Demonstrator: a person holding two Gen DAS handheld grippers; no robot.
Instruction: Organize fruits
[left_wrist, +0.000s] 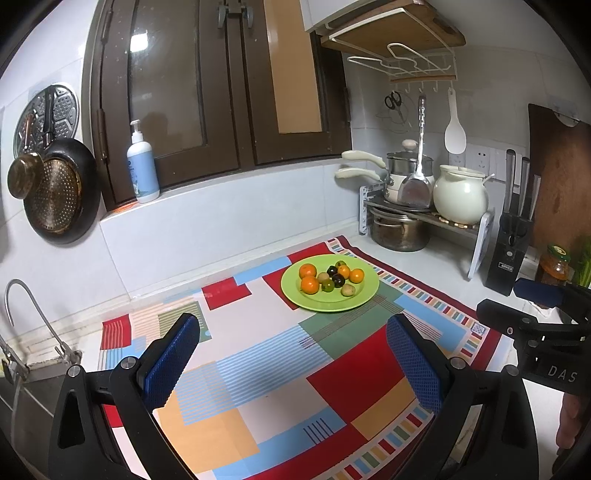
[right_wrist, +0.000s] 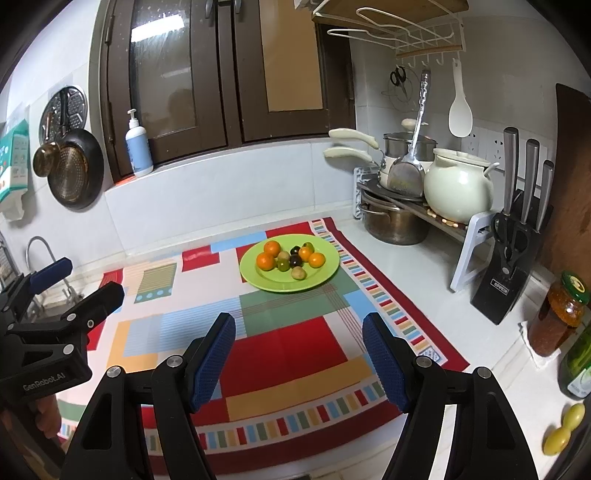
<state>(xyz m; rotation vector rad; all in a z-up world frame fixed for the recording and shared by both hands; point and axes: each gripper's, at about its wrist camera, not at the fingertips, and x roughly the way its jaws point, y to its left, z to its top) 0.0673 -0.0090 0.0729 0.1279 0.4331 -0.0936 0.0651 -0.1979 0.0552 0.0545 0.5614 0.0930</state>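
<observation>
While both my left tongs (left_wrist: 291, 365) and right tongs (right_wrist: 299, 363) hang open and empty, the fruits (left_wrist: 330, 278) heaped on the green plate (left_wrist: 364, 297) look light, round, roll-prone: I would pinch each across its middle.

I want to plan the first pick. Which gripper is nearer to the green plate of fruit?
Hard to call; the right looks slightly nearer. Both grippers hang open over the cloth, short of the green plate: the left gripper to its left, the right gripper almost straight in front of it.
</observation>
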